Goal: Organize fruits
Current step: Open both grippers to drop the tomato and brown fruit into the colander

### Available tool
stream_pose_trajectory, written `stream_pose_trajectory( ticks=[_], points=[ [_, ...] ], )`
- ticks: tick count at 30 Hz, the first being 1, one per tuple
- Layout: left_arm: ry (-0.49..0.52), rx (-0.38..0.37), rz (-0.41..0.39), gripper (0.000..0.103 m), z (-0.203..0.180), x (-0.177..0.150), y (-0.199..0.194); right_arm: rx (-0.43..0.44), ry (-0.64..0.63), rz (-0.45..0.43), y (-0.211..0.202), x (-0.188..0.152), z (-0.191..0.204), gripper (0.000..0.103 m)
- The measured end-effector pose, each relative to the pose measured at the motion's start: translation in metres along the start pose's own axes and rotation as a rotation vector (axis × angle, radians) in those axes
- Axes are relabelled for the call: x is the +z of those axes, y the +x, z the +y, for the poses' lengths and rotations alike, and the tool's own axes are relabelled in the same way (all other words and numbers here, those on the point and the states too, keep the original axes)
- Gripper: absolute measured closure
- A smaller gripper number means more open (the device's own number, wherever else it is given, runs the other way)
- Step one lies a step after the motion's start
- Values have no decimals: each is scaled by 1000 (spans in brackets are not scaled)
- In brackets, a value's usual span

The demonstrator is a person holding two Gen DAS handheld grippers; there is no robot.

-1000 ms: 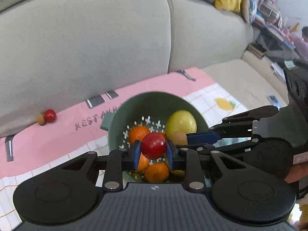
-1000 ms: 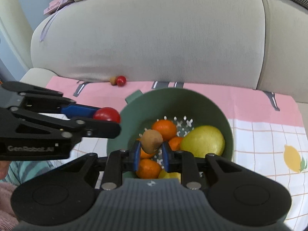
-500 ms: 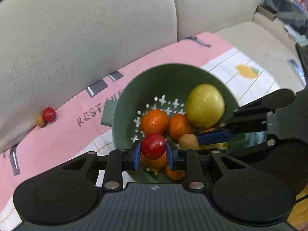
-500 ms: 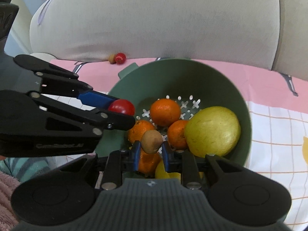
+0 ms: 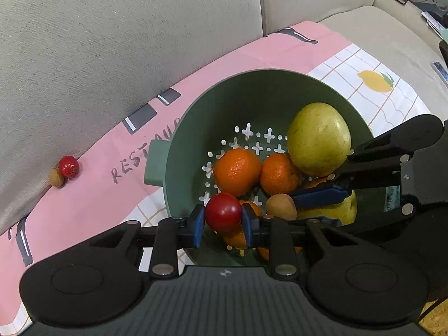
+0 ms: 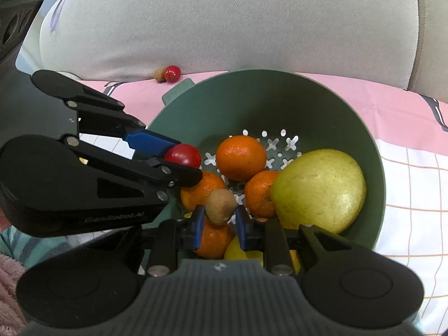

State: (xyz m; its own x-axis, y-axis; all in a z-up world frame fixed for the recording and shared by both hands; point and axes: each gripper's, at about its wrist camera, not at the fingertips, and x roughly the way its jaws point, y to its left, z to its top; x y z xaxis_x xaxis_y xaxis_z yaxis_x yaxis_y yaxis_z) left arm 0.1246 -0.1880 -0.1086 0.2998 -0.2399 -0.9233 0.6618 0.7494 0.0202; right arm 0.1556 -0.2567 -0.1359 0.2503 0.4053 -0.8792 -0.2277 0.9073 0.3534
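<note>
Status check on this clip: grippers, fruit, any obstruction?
Left gripper shut on small red round fruit; right gripper shut on small brown fruit. Both over green plastic colander holding oranges. No obstruction.

Soft, even daylight fills both fisheye views, with small glossy highlights on the oranges [image 5: 237,171] and the pear [image 6: 319,189], dark vignetted corners, strongly curved edges, and mild softness across the sofa [image 6: 224,19].
</note>
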Motion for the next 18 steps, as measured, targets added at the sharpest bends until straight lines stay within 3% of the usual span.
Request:
stream_pose_trajectory(
  ticks=[13, 18],
  points=[
    [-14, -15, -28, 64, 4, -4, -8, -8, 4, 4, -3, 1, 3, 78],
    [-36, -17, -75, 51, 7, -8, -25, -6, 29, -7, -11, 1, 4, 69]
  ],
)
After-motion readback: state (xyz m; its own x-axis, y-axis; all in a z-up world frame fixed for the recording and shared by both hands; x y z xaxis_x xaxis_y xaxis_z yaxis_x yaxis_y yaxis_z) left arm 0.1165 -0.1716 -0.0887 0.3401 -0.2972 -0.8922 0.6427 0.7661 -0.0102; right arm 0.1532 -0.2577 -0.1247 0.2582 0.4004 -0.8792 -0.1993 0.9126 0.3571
